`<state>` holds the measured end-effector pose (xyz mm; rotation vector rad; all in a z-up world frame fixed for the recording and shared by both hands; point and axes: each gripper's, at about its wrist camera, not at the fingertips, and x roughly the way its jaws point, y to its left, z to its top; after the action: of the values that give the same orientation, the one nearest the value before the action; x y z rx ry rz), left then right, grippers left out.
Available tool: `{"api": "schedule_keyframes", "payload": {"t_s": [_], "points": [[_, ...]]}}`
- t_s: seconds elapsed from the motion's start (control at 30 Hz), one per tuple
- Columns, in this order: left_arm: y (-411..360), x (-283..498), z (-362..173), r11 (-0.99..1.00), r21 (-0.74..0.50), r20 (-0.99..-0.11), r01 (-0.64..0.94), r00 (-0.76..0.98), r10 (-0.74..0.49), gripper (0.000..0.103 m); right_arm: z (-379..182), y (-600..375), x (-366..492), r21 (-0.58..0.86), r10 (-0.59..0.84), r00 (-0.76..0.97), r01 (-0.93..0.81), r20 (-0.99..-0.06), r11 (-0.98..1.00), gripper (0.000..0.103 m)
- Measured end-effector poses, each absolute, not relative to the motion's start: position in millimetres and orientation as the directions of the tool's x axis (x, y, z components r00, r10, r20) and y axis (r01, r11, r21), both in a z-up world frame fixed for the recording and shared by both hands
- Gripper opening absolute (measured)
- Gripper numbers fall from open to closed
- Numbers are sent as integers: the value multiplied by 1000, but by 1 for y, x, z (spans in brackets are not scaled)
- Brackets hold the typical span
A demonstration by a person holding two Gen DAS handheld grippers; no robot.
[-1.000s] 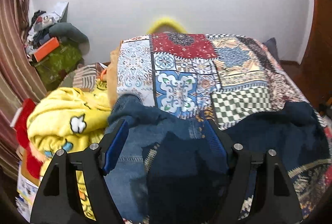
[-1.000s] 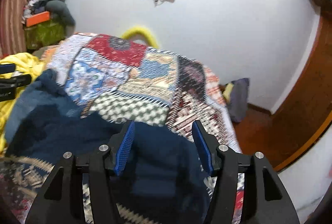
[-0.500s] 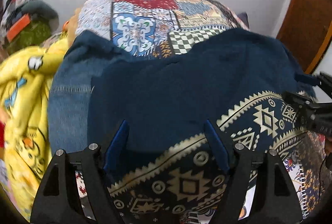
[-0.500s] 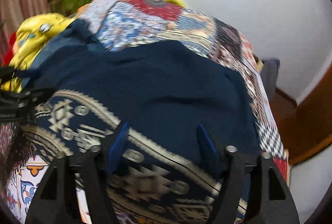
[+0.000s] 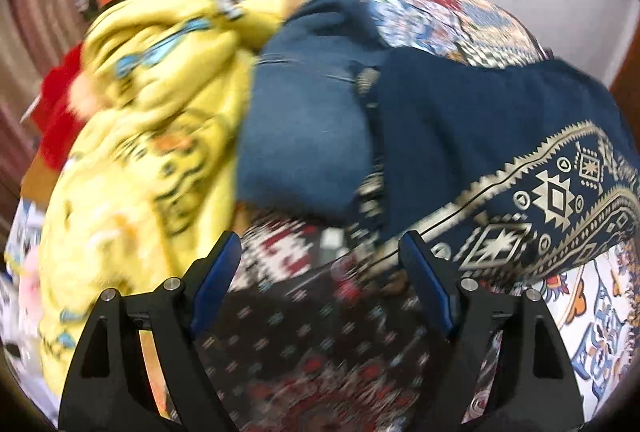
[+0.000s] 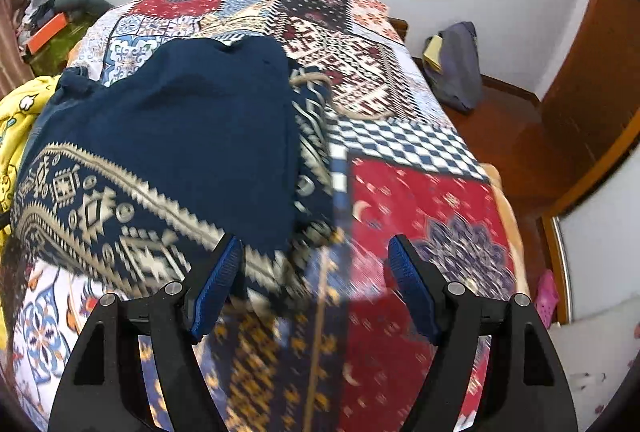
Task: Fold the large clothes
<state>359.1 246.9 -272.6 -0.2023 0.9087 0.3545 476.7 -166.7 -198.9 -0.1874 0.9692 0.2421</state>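
Two black grippers with blue pads, left (image 5: 320, 268) and right (image 6: 314, 264), both spread wide and holding nothing, hovering over one patchwork-covered bed (image 6: 420, 192) where one navy garment with cream geometric border (image 6: 172, 136) lies folded beside one yellow blanket (image 5: 152, 136).

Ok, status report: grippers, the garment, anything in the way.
Left gripper open, empty. Right gripper open, empty. Navy patterned garment folded on the bedspread. Jeans and yellow blanket crowd its left edge.

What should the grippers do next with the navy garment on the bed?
Probably bring the right gripper left to grasp the navy garment at its patterned hem: both grippers are open and empty, and the garment lies folded over on the bed, its right edge bunched.
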Motion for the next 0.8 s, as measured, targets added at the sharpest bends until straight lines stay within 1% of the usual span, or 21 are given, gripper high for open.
{"api": "schedule_keyframes", "payload": {"t_s": [0.07, 0.2, 0.27, 0.3, 0.33, 0.4, 0.43, 0.53, 0.63, 0.73, 0.8], "points": [[252, 346, -267, 909, -74, -794, -410, 576, 195, 81, -191, -169, 465, -70, 109, 553, -293, -826, 954, 73], [251, 327, -256, 883, -251, -772, -397, 633, 65, 81, -170, -162, 454, -83, 128, 590, -317, -797, 945, 73], [243, 328, -255, 857, -371, -744, -358, 667, -44, 82, -158, -152, 446, -83, 149, 610, -335, -778, 938, 73], [239, 329, -258, 828, -453, -720, -331, 683, -120, 82, -155, -147, 444, -83, 161, 617, -346, -770, 934, 73], [237, 329, -261, 806, -501, -705, -315, 689, -169, 82, -153, -143, 442, -83, 169, 622, -356, -765, 931, 73], [228, 339, -275, 716, -643, -649, -272, 691, -320, 81, -151, -131, 441, -89, 186, 628, -381, -755, 920, 73], [222, 342, -281, 685, -678, -632, -267, 687, -359, 81, -152, -128, 440, -94, 190, 629, -389, -754, 916, 73], [210, 357, -295, 645, -713, -625, -275, 667, -406, 81, -156, -111, 436, -118, 196, 628, -423, -753, 898, 73], [208, 376, -310, 610, -736, -615, -295, 668, -420, 81, -162, -98, 435, -138, 200, 618, -455, -760, 880, 73], [219, 392, -316, 577, -765, -574, -286, 710, -409, 81, -166, -89, 437, -152, 205, 615, -477, -762, 865, 73], [217, 401, -315, 602, -747, -575, -280, 728, -374, 81, -167, -85, 438, -157, 207, 614, -485, -762, 860, 73]]}}
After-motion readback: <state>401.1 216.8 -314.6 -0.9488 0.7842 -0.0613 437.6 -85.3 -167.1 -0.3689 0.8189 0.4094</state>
